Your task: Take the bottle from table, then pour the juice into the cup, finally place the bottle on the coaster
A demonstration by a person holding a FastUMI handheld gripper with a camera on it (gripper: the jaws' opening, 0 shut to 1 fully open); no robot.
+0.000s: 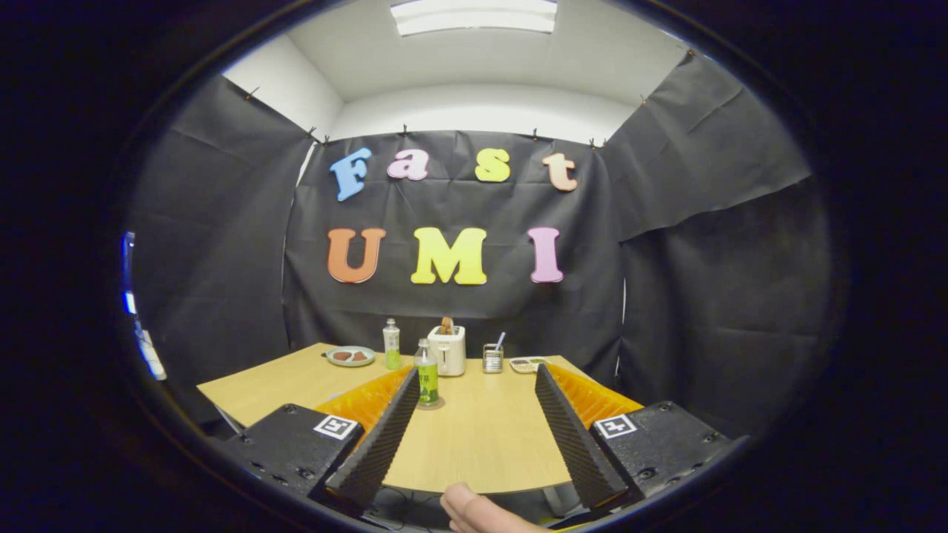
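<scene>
In the gripper view, the gripper (474, 392) hangs over the near edge of a light wooden table (489, 437) with its two fingers spread wide and nothing between them. The ridged inner faces of the fingers (381, 437) slant outward toward the far end of the table, and each finger base carries a small square marker. A bit of a person's hand (481, 514) shows at the table's near edge, between the finger bases.

The task's bottle (426, 381), clear plastic with a white cap, a green label and a greenish drink inside, stands upright just ahead of the left fingertip, right beside its inner edge and apart from it as far as the view tells. It sits on a flat round disc, seemingly the coaster (430, 404), though it is too small to be sure.

Beyond the fingers, along the far edge of the table, stands a row of things: a round plate (350, 356) with brownish food pieces, a second bottle (391, 345) with green liquid low inside, a white toaster (448, 350) with bread sticking up, a small clear cup (492, 358) holding a utensil, and a shallow dish (527, 364) to its right. Black cloth walls the booth behind the table.
</scene>
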